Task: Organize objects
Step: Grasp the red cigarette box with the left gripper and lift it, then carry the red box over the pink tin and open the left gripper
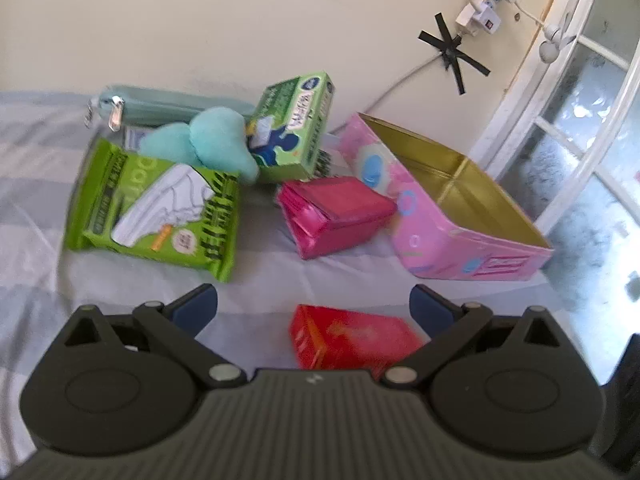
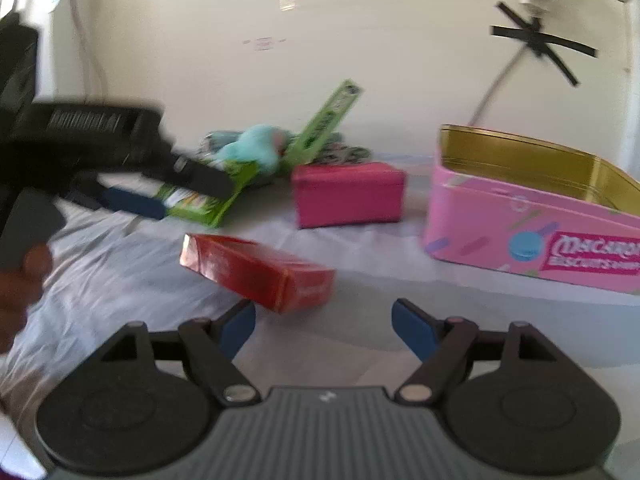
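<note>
The red box (image 1: 352, 338) is partly hidden behind the left gripper's body. The pink tin (image 2: 532, 220) runs off the right edge, cutting its label short. The teal plush toy (image 2: 256, 148) is blurry, perhaps a heart shape.

Background. Cream wall (image 1: 240, 32) behind the bed, which is covered by a pale grey-and-white checked sheet (image 1: 24, 184). White power strips (image 1: 486, 4) hang on the wall at upper right; a white cable (image 1: 394, 86) runs down from them, fixed by crossed strips of black tape (image 1: 452, 50). At right, a white-framed glazed door (image 1: 568, 120). A faint mark (image 2: 264, 43) shows higher on the wall.
</note>
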